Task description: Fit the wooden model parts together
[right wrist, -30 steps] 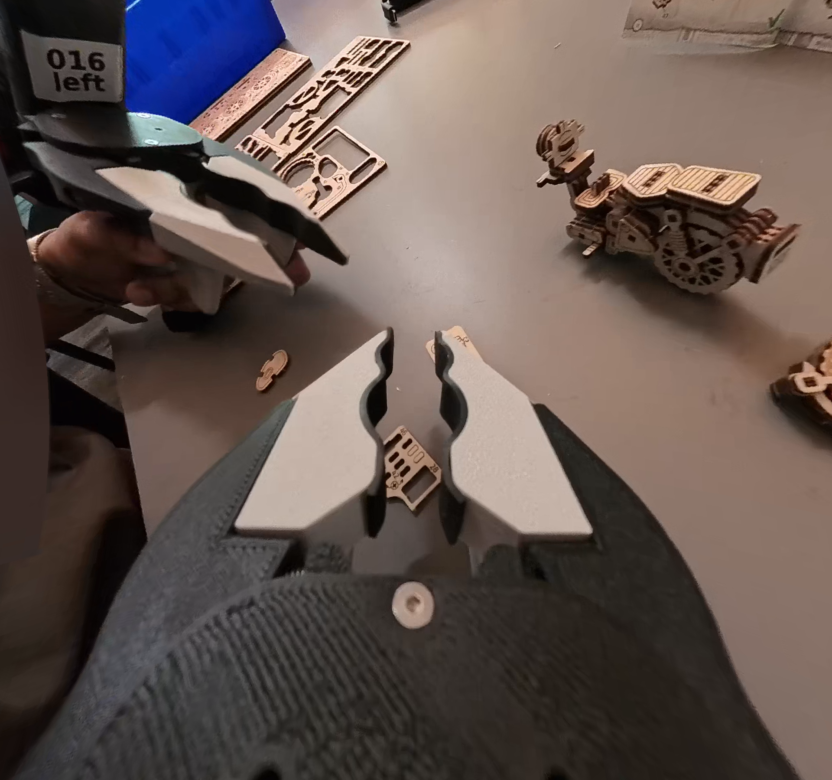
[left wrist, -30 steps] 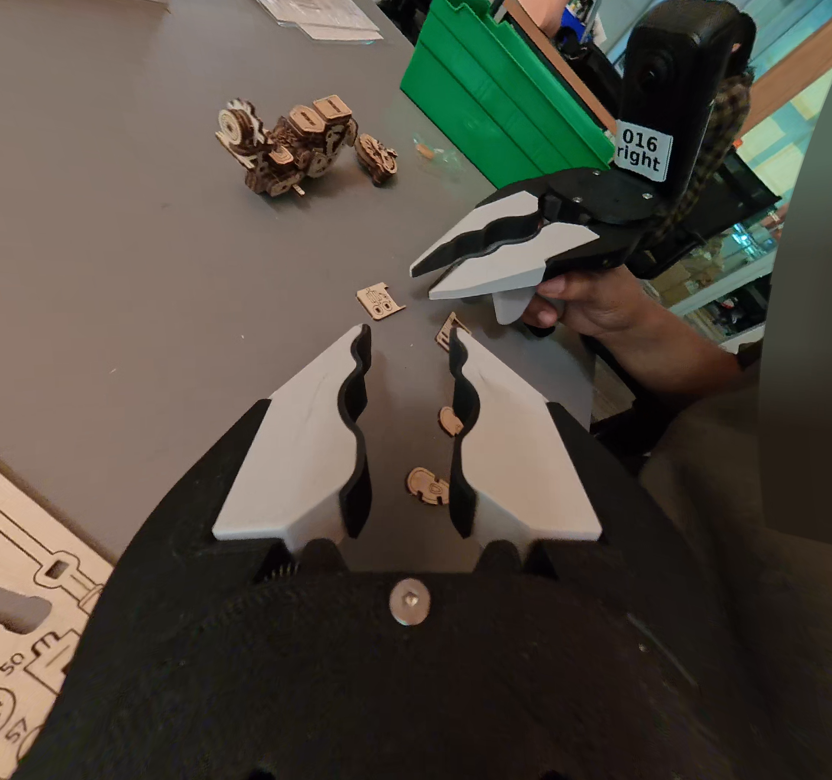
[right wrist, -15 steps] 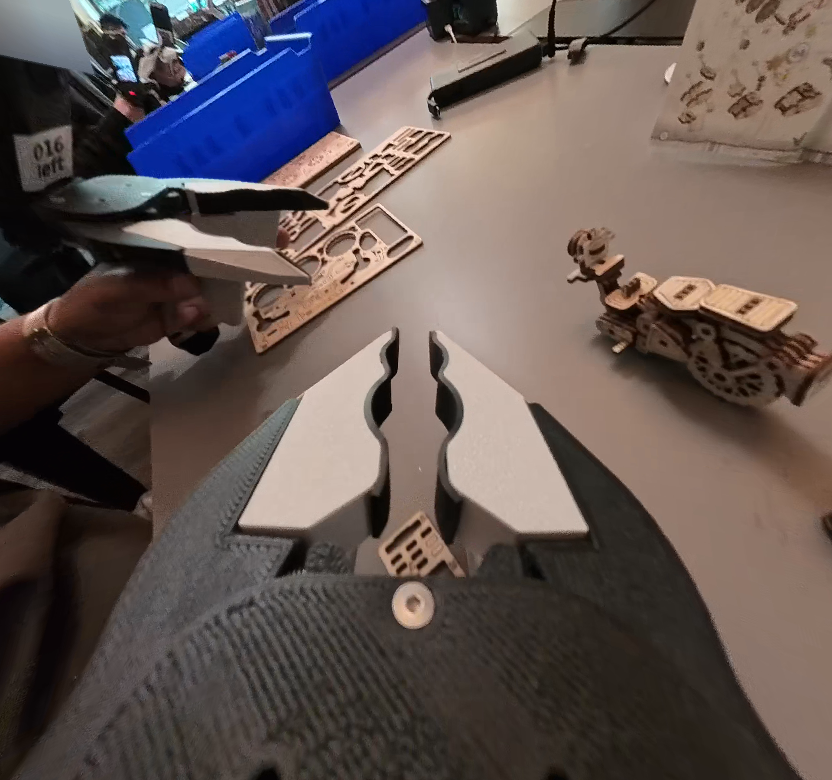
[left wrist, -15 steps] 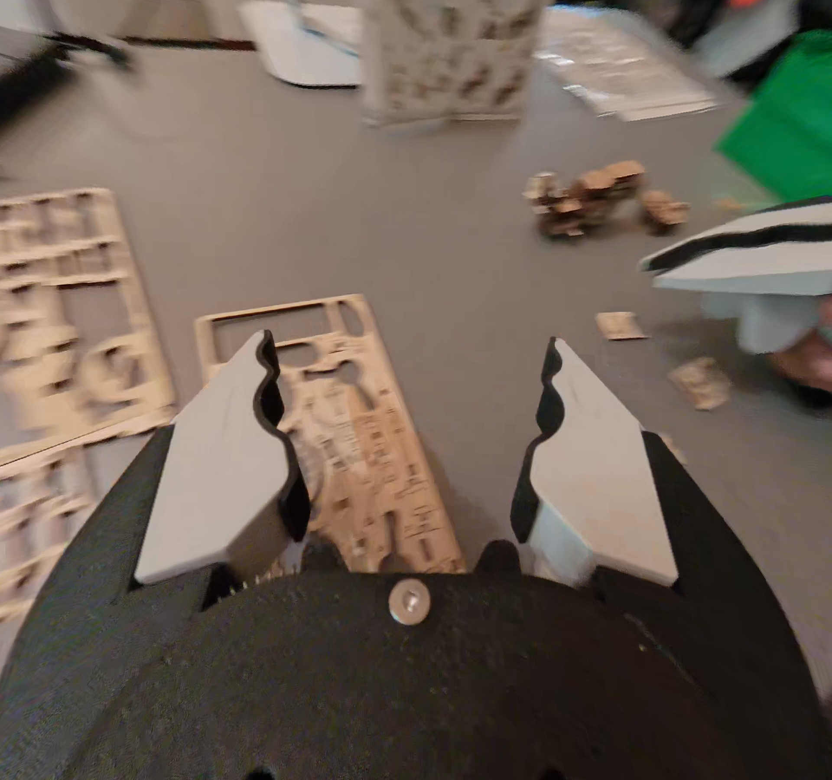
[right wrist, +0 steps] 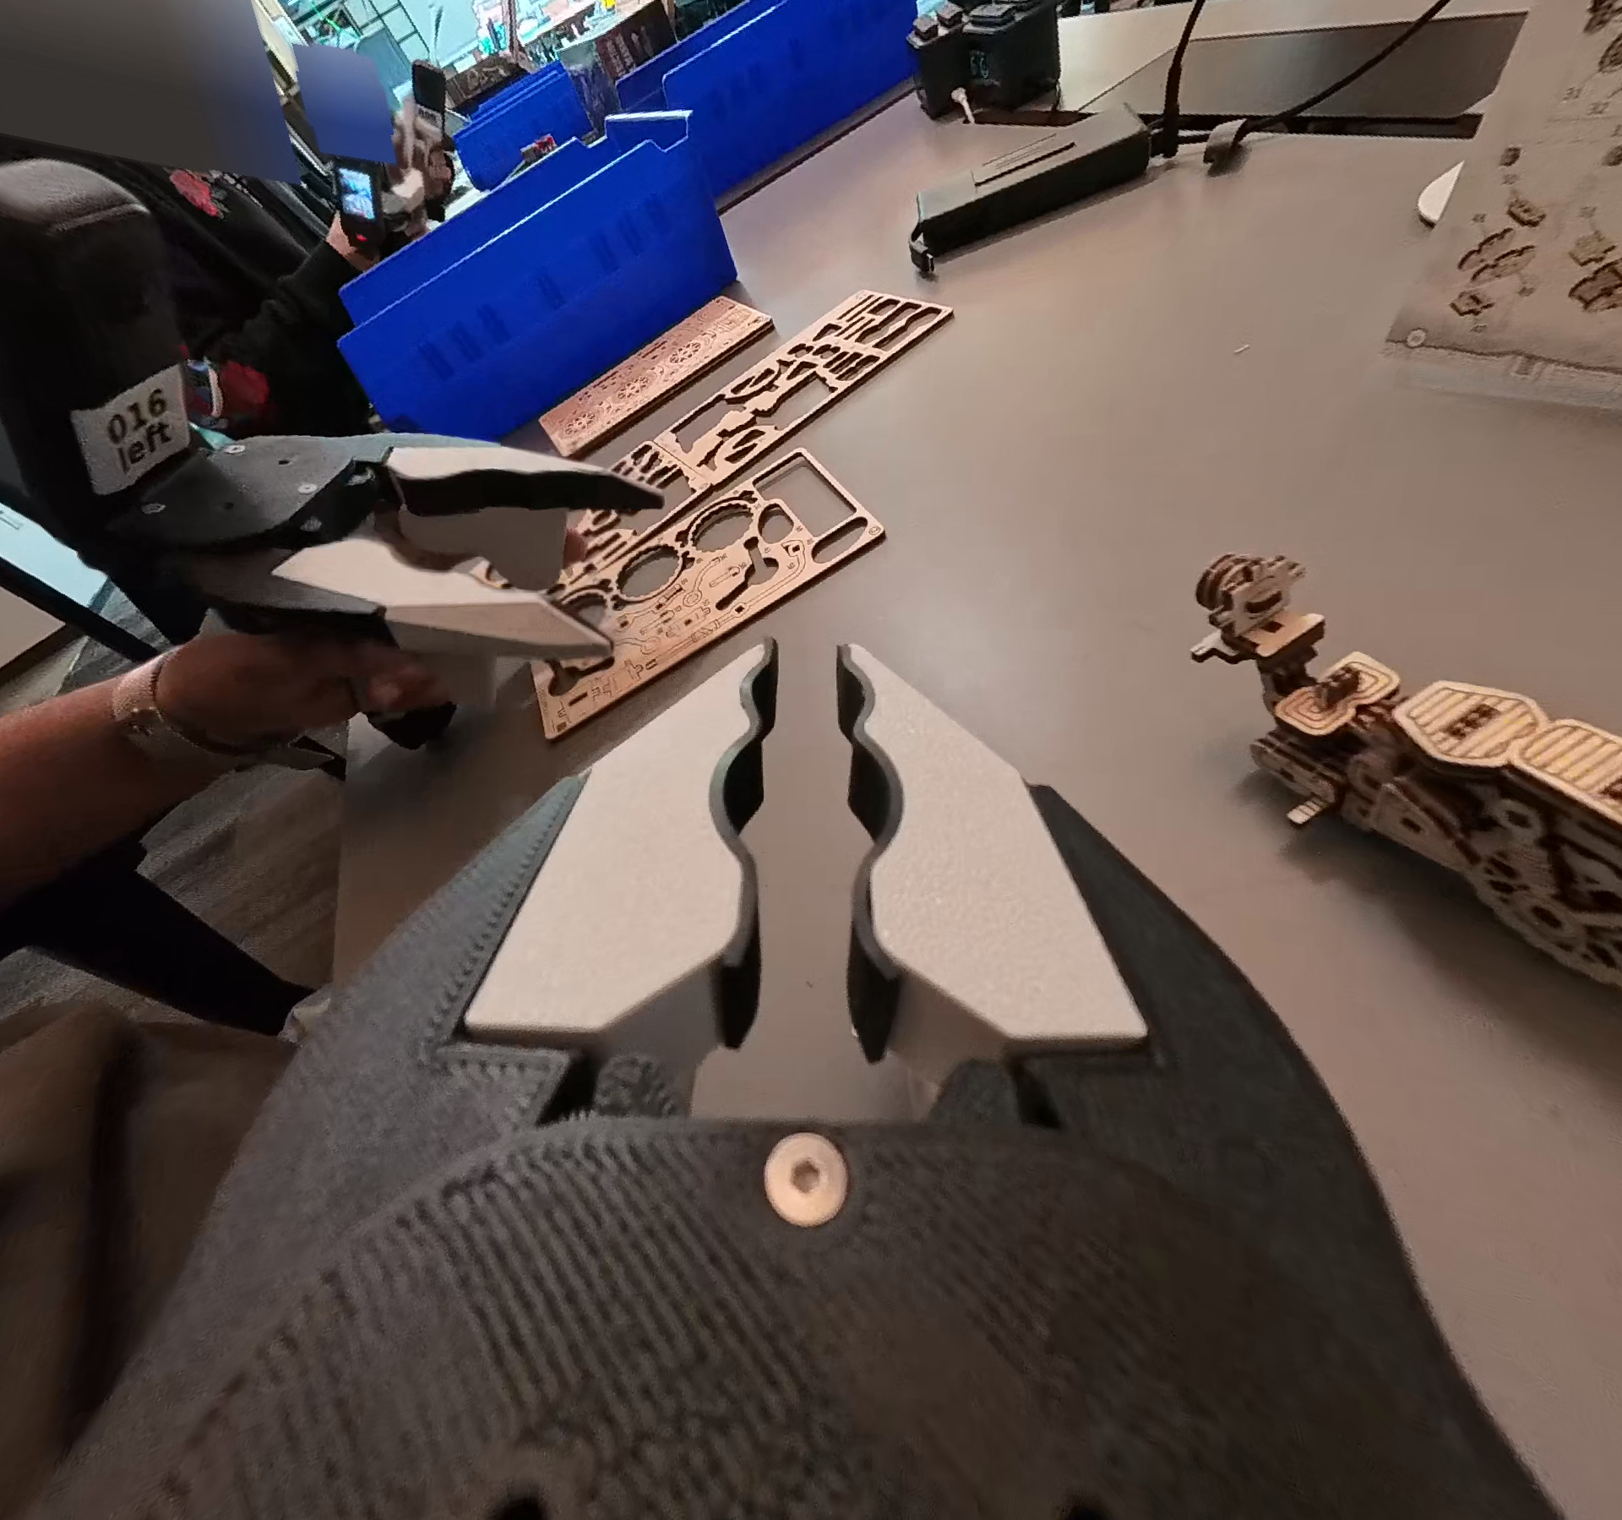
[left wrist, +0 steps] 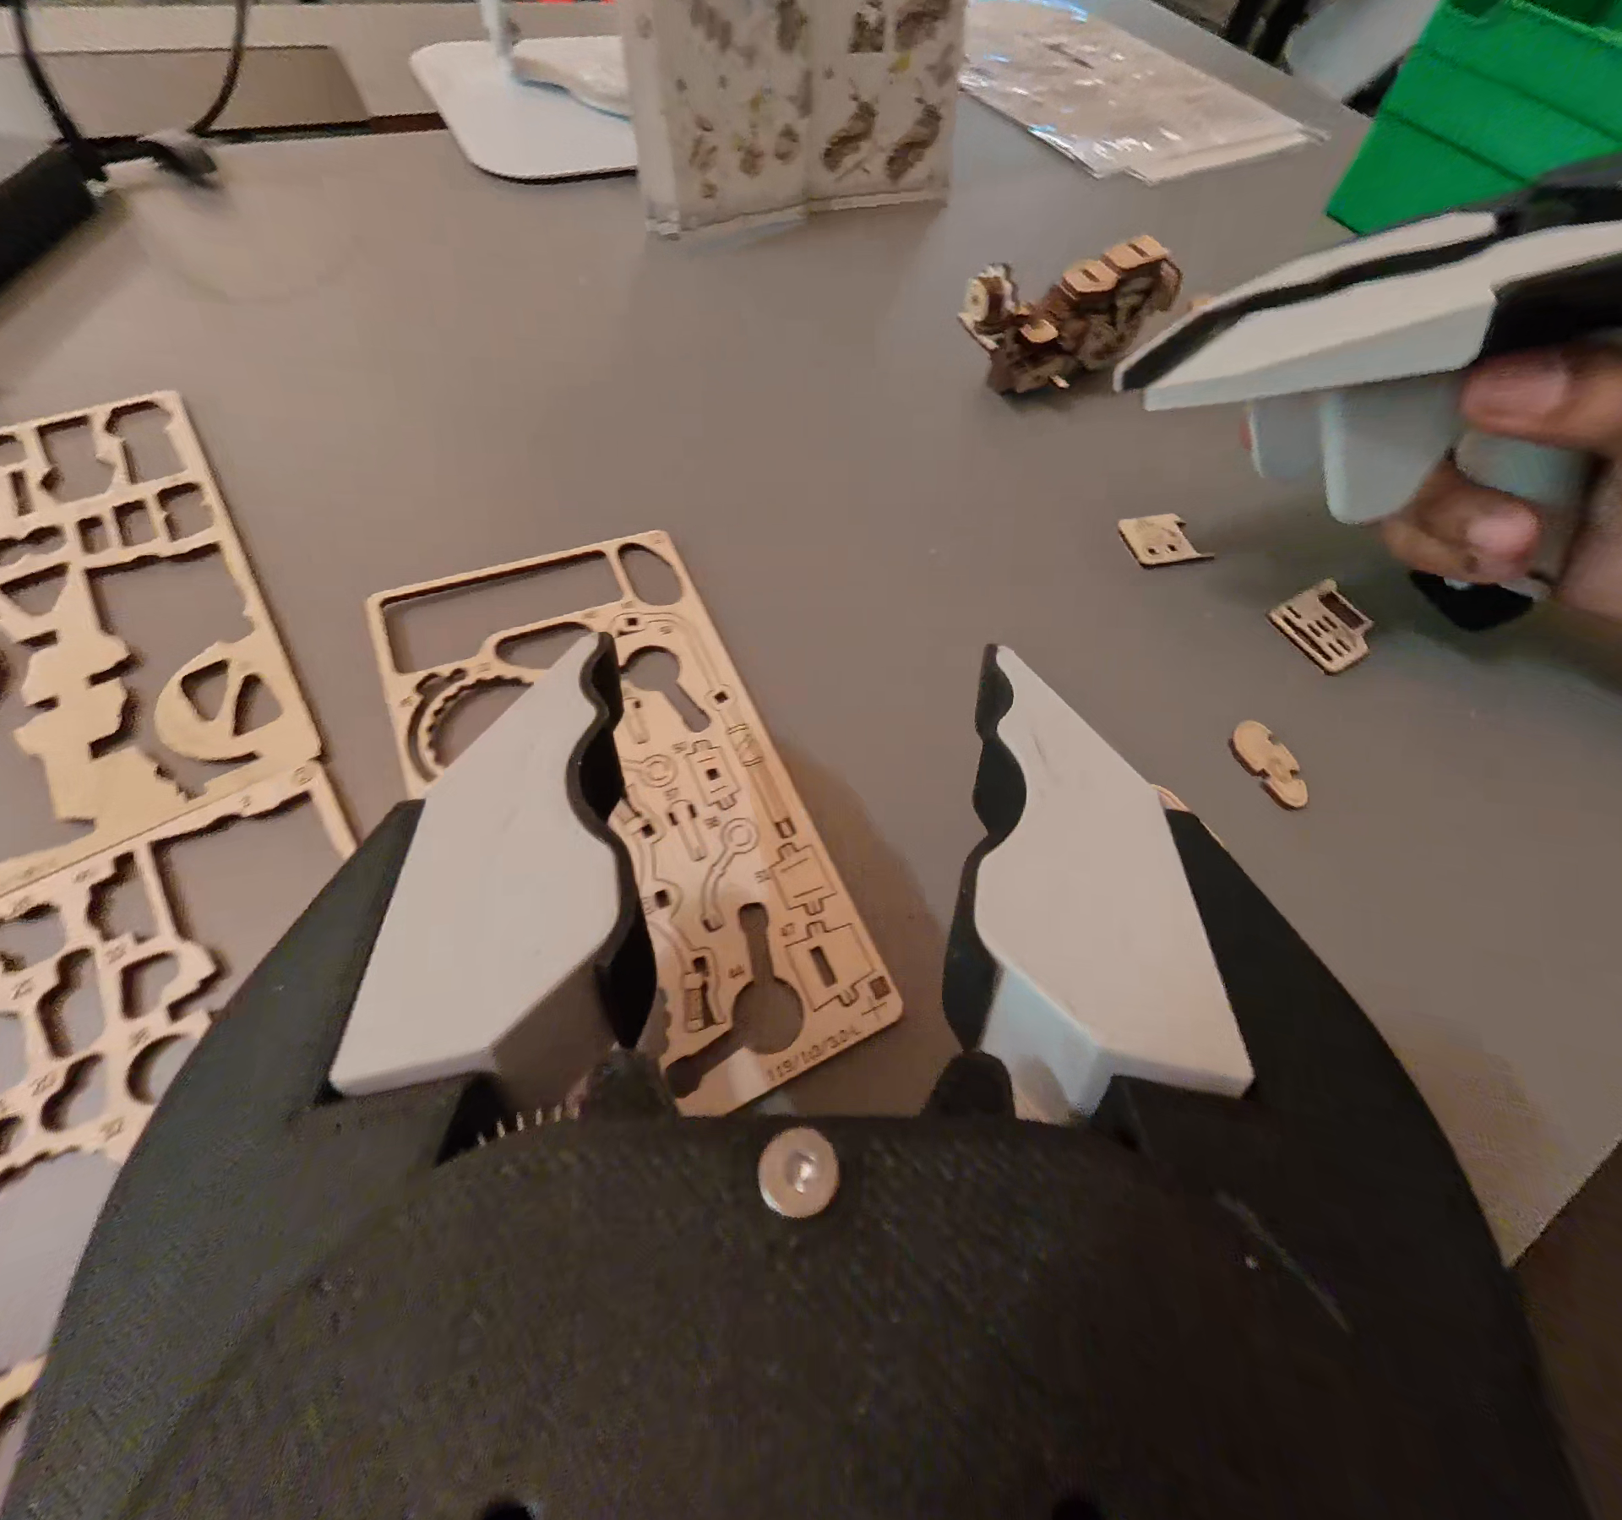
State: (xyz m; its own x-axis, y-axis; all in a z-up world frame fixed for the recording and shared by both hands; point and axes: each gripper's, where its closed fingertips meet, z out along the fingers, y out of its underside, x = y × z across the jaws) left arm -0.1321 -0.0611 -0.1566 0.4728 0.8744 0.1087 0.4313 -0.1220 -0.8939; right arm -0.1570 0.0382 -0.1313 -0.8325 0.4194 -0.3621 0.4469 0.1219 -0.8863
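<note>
My left gripper (left wrist: pixel 799 660) is open wide and empty, hovering over a laser-cut wooden part sheet (left wrist: pixel 746 855) that lies flat on the grey table (left wrist: pixel 614 389). It also shows in the right wrist view (right wrist: pixel 632 574) above that sheet (right wrist: pixel 746 565). My right gripper (right wrist: pixel 806 654) is empty, its fingers a narrow gap apart, held above bare table. It shows at the right of the left wrist view (left wrist: pixel 1132 376). A part-built wooden motorcycle model (left wrist: pixel 1071 310) stands farther back; it also shows in the right wrist view (right wrist: pixel 1448 776). Three loose wooden pieces (left wrist: pixel 1163 539) (left wrist: pixel 1321 626) (left wrist: pixel 1268 762) lie below the right gripper.
More part sheets (left wrist: pixel 132 600) lie to the left. A standing instruction sheet (left wrist: pixel 790 56) and a green bin (left wrist: pixel 1492 117) are at the back. Blue bins (right wrist: pixel 544 310) and a black power brick (right wrist: pixel 1027 187) line the far left side. The table's edge runs close to me. To the black power brick (right wrist: pixel 1027 187): left tips about 30 cm, right tips about 40 cm.
My left gripper swung left from the loose pieces to over the part sheet and opened wider. My right gripper tilted up, and the loose pieces left its view.
</note>
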